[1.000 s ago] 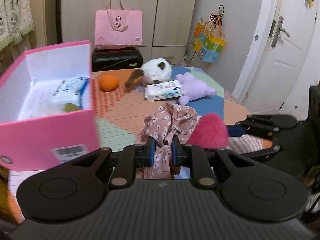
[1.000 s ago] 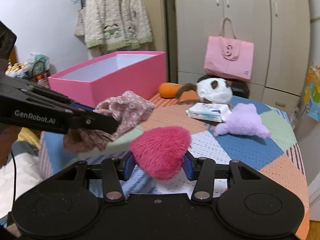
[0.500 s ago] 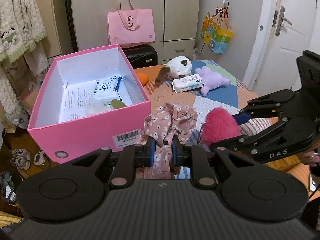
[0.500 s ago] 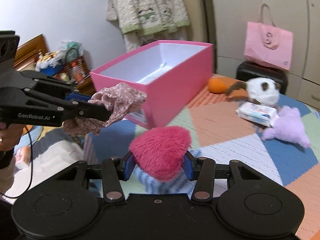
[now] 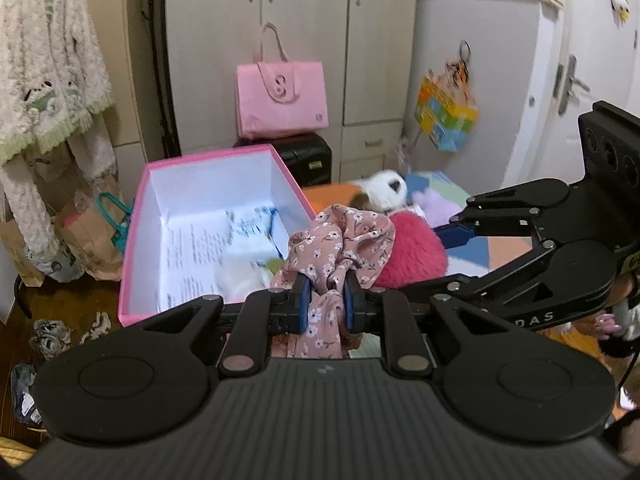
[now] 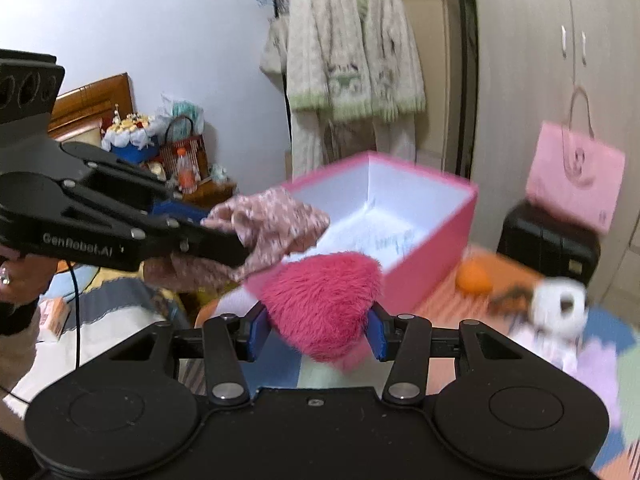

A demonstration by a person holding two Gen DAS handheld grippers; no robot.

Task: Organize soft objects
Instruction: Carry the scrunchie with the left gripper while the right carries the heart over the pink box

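The left gripper is clamped narrow on a bunched floral cloth, and the right gripper is closed around a pink fuzzy heart cushion, its blue pads pressed into the fur on both sides. Both loads hang in the air at the near corner of the pink box, the cloth just inside the box's near right wall and the cushion just outside it on the mat side. The step in hand looks like dropping both into the box. To do it well, each piece should be carried fully past the rim before the jaws part, because the cloth trails loose below the fingers and could catch on the wall, and the cushion is wide enough to perch on the edge if let go early. The two grippers sit close together, the cloth nearly touching the cushion, so releasing one at a time would avoid a tangle. Inside the box there are papers and a wipes pack toward the back and middle, with bare white wall and floor still showing at the near end, which seems room enough. Beyond the box's right wall the patchwork mat holds an orange toy, a white plush and a purple plush, all well apart from the box, so nothing blocks the approach from that side.
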